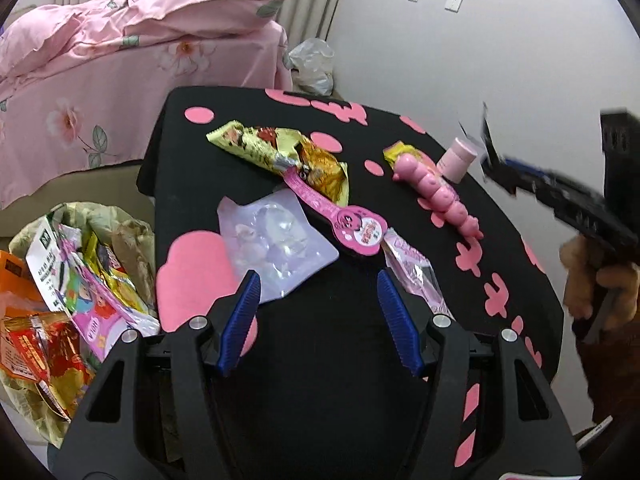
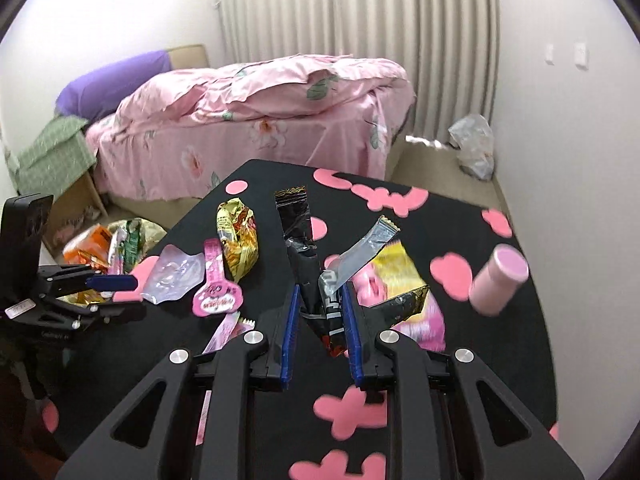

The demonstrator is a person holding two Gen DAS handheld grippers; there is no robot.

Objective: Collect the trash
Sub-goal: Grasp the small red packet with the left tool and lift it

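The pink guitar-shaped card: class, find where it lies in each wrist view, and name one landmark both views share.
Left wrist view: the pink guitar-shaped card lies mid-frame on the black table, ahead of the open left tool.
Right wrist view: it lies left of centre, beside the yellow snack wrapper.
Shared landmark: the pink cylindrical bottle.

Even, soft indoor light; fisheye-bent edges, dark corners, slight motion blur.

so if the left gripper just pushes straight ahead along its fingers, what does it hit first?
Most likely the clear plastic blister pack near the left finger, or the pink guitar-shaped card just beyond. The left gripper is open over bare black tablecloth. Its height above the table is unclear.
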